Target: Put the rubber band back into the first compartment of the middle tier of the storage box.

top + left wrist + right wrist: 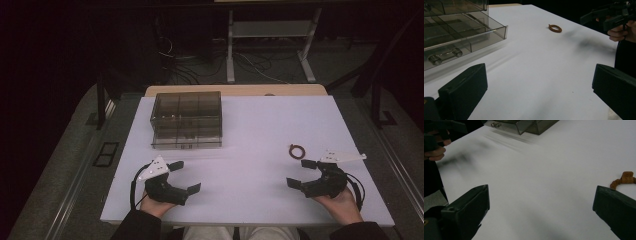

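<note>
I hold my left tongs [189, 176] low over the near left part of the white bench [260, 125], and their two black jaws stand wide apart with nothing between them. My left hand [152, 205] grips the body from behind, and the grey three-cornered plate [153, 168] sits on top of it. In the left gripper view the same jaws rise at both bottom corners with bare bench surface between them.

My right tongs [300, 173] hover over the near right part of the bench, held by my right hand [342, 202]. Their jaws are spread wide too and hold nothing; the right gripper view shows only white surface between the two black pads.

The small brown ring [297, 150] lies flat on the bench just beyond my right tongs, apart from the jaw tips and touching neither. In the right gripper view it sits just above the right-hand jaw [622, 180], partly cut off by the picture's edge. In the left gripper view it lies farther off across the bench [555, 28], near my other hand.

A smoky clear drawer box [186, 120] stands on the far left part of the bench, beyond my left tongs and well apart from the ring. In the left gripper view its lower drawer [467, 40] stands pulled out a little, with a clear handle [445, 56] at its front.
</note>
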Demonstrator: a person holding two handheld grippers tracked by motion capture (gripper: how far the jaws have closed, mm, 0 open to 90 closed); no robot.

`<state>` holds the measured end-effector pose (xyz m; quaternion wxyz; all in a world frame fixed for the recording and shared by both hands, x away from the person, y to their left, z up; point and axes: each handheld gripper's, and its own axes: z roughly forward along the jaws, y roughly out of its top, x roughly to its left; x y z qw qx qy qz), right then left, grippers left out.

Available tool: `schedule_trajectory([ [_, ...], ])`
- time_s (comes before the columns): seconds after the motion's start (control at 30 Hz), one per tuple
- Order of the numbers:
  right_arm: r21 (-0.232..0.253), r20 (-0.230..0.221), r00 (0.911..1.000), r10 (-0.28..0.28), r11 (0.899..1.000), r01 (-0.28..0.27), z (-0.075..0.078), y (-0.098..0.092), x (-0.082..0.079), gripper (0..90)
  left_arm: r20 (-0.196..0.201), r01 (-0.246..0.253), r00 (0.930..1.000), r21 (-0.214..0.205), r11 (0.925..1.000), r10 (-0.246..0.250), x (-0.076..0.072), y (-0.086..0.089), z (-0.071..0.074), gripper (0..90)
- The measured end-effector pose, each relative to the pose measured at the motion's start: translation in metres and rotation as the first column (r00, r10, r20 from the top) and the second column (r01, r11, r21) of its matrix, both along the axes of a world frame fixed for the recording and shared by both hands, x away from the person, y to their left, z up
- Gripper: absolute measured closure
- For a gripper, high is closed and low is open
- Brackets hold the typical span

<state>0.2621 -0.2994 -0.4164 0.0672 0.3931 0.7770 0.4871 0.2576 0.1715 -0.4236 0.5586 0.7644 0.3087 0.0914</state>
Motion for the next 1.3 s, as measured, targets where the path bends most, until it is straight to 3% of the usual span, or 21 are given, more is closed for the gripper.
schedule_trajectory([
  [0.7,-0.003,-0.015,0.9999,0.006,1.000,-0.006,0.003,-0.001,-0.006,0.3,0.002,-0.007,1.0000,-0.007,0.9999,0.007,0.001,-0.001,-0.001,0.0],
  [1.3,-0.067,-0.031,0.9994,0.018,0.998,-0.020,0.012,-0.005,-0.004,0.3,-0.006,-0.005,1.0000,-0.005,1.0000,0.004,0.001,-0.001,-0.001,0.0],
])
